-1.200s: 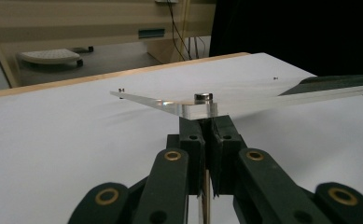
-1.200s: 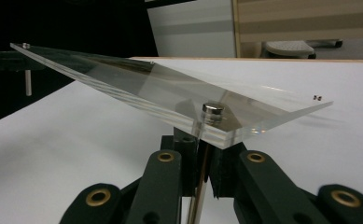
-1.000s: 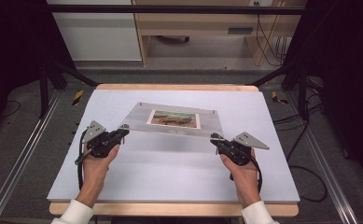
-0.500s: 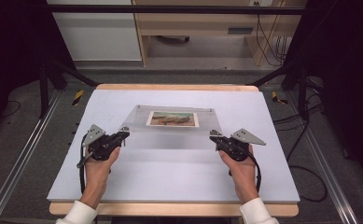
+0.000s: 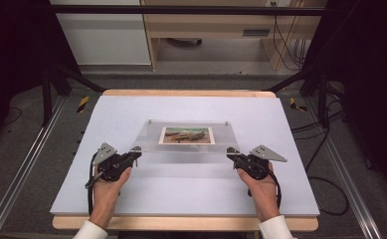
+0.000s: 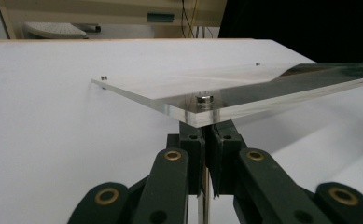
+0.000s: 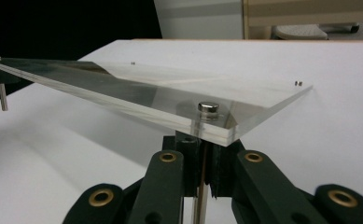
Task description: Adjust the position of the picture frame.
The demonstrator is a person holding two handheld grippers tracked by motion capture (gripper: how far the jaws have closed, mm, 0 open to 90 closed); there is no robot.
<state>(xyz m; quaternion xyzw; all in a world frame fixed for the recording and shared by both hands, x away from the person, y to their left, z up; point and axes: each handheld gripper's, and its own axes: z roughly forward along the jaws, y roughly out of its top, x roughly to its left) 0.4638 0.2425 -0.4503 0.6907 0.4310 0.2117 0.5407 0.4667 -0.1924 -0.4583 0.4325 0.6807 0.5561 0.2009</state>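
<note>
Clear acrylic frame [image 5: 186, 142], a flat rectangular plate enclosing a small photograph [image 5: 187, 135], is tilting above the matte white surface [image 5: 181, 194]; left gripper [image 5: 135, 152] and right gripper [image 5: 231, 154] are clamping its near-corner metal standoff pins.

Left gripper [image 5: 135, 153] and right gripper [image 5: 232, 154], both black two-jaw tools, jaws pinched together, tips pointing inward toward each other. Forearms enter from below, hands wrapped around gripper bodies behind the fingers.
</note>
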